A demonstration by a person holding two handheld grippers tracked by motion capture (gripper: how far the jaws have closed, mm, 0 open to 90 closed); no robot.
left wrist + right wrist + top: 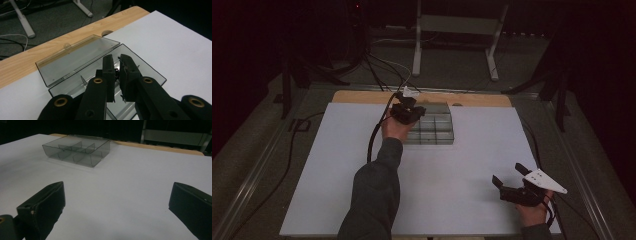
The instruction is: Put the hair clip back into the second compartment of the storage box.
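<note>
Left gripper [117, 75], jaws nearly closed on a small dark thing, pokes into a clear divided box [150, 75]; its open lid [75, 57] lies flat on a white table [175, 45].

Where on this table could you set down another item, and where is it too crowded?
Free: the white sheet between the compartment box and the near edge, bordered at right by the open right gripper; also both sides of the box. Crowded: over the box, where the shut left gripper hangs, and behind it, where its open lid lies.

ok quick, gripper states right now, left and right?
Left gripper: shut over the open compartment box; something small and dark between the pads, cannot tell what.
Right gripper: open, empty.
</note>
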